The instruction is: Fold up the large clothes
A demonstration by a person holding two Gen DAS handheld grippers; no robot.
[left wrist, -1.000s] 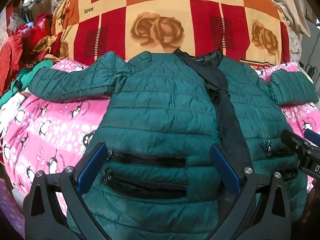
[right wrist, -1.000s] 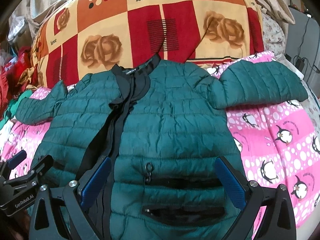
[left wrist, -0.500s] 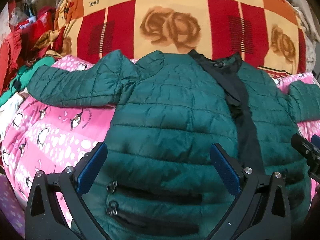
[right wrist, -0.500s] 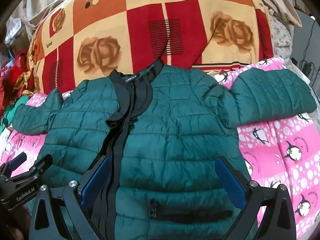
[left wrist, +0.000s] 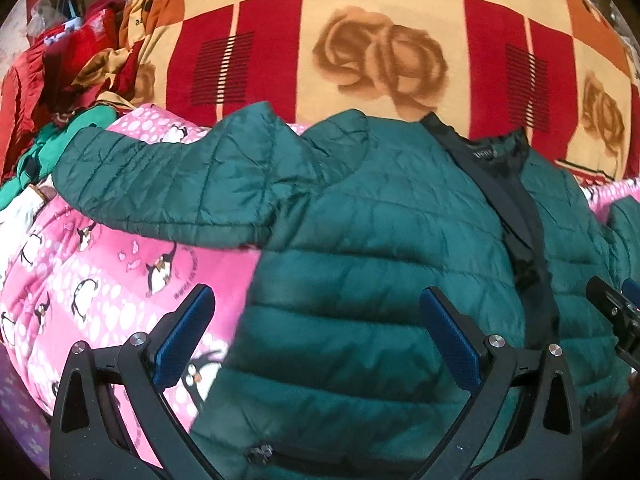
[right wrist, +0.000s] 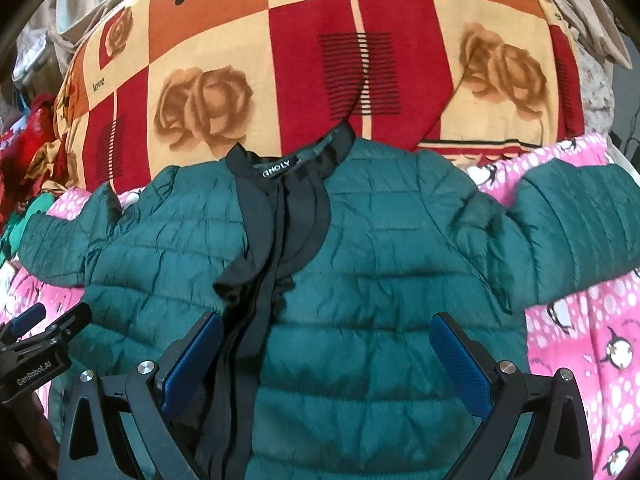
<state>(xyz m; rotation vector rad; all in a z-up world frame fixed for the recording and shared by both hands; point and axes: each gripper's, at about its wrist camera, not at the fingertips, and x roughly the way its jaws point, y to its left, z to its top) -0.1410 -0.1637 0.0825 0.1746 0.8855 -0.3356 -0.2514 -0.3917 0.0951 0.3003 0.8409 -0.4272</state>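
Note:
A dark green quilted jacket (left wrist: 380,248) with black collar and placket lies front-up on a pink penguin blanket (left wrist: 100,280), sleeves spread out. It also shows in the right wrist view (right wrist: 380,260). My left gripper (left wrist: 316,320) is open and empty, hovering over the jacket's left chest near the left sleeve (left wrist: 168,184). My right gripper (right wrist: 326,344) is open and empty over the right chest, beside the black placket (right wrist: 264,272). The right sleeve (right wrist: 572,232) stretches to the right. The left gripper also shows at the left edge of the right wrist view (right wrist: 36,344).
A large red, orange and cream rose-pattern quilt (left wrist: 380,48) is piled behind the jacket's collar. A heap of red and green clothes (left wrist: 60,80) lies at the far left. The pink blanket (right wrist: 592,340) extends to the right.
Both grippers have moved forward along the jacket from the pockets toward the chest and collar. The left one has also shifted toward the left sleeve. Both stayed open.

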